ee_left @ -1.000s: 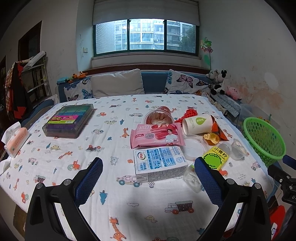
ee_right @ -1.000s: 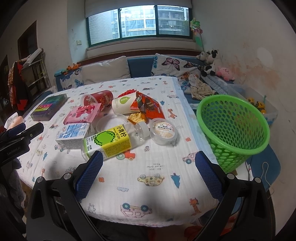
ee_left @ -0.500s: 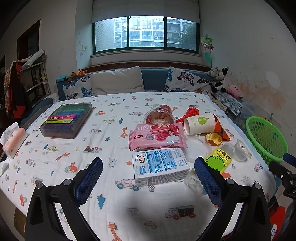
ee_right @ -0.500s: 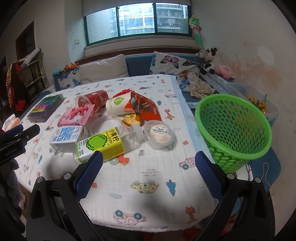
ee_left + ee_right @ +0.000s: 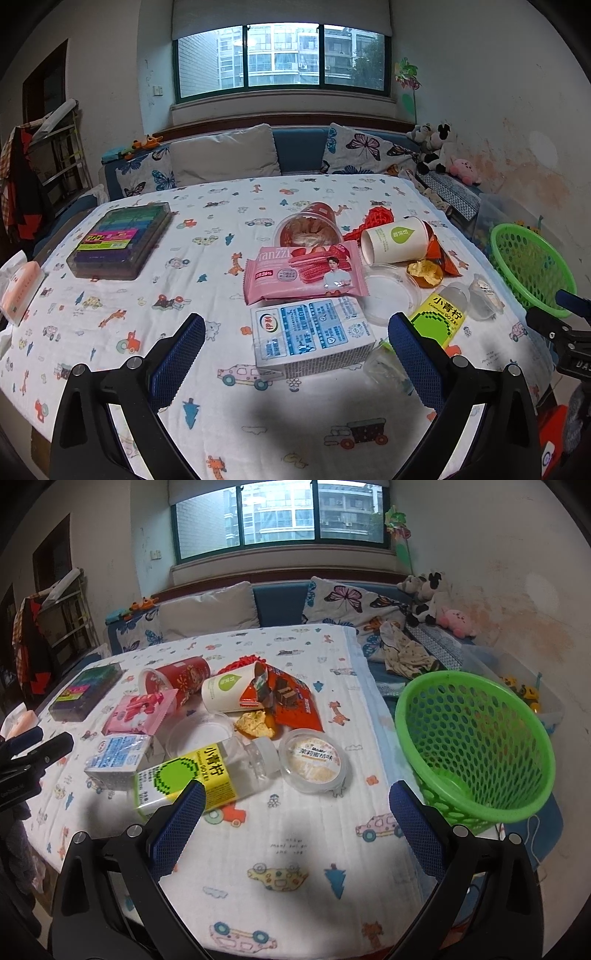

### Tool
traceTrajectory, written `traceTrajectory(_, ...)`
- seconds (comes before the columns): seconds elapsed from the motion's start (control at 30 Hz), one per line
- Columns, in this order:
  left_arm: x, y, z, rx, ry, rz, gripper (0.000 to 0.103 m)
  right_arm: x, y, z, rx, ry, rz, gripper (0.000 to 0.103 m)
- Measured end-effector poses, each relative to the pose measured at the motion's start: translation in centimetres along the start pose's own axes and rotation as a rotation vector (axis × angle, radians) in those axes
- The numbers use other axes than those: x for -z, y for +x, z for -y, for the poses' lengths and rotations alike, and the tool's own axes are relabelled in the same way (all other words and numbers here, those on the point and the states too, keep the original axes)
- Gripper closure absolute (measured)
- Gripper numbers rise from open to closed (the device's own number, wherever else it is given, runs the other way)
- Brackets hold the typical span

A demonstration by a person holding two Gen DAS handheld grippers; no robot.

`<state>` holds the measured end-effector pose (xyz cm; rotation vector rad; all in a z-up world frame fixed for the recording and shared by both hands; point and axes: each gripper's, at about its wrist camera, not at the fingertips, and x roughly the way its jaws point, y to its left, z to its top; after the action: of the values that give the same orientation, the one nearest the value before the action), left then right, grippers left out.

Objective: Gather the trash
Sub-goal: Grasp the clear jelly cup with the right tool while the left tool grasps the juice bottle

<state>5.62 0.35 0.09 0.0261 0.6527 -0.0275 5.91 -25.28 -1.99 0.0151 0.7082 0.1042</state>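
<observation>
Trash lies in a cluster on the cartoon-print tablecloth [image 5: 184, 280]: a blue-and-white milk carton [image 5: 310, 334], a pink wafer packet [image 5: 304, 275], a lying paper cup [image 5: 397, 240], a red cup [image 5: 177, 681], an orange wrapper [image 5: 291, 701], a clear plastic lid [image 5: 201, 733], a yellow-labelled bottle [image 5: 207, 775] and a round pudding cup [image 5: 314, 760]. My left gripper [image 5: 295, 354] is open, its fingers either side of the milk carton and nearer me. My right gripper [image 5: 295, 819] is open just short of the bottle and pudding cup. A green mesh basket [image 5: 476, 742] stands at the table's right edge.
A box of coloured items [image 5: 122, 236] lies at the table's left, with a pink tissue pack [image 5: 18, 288] by the left edge. A sofa with butterfly cushions [image 5: 365, 151] and plush toys [image 5: 436, 147] runs behind the table. A clear bin [image 5: 524, 690] of toys sits beyond the basket.
Both grippers have drifted slightly closer to the trash cluster; the milk carton, bottle and pudding cup sit larger and lower in view. Nothing has been grasped or moved.
</observation>
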Motion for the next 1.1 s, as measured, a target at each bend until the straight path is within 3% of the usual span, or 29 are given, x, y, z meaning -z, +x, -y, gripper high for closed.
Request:
traceTrajectory(0.27,-0.6,1.4,1.1,0.037,0.028,-0.019,0.007,-0.6,3.2,2.0,-0.089,0.016,-0.064,0.004)
traceTrajectory(0.6,-1.6,3.0,3.1,0.152,0.103,-0.039,0.007,-0.9,7.3,3.9,-0.167,0.018,-0.142,0.005)
traceTrajectory(0.8,-2.1,3.9,4.3,0.245,0.128,-0.072,0.008,-1.5,9.1,4.4,-0.227,0.029,-0.178,0.013)
traceTrajectory(1.1,-2.6,4.6,7.2,0.357,0.246,-0.086,0.008,-1.4,10.3,4.9,-0.268,0.044,-0.219,0.032)
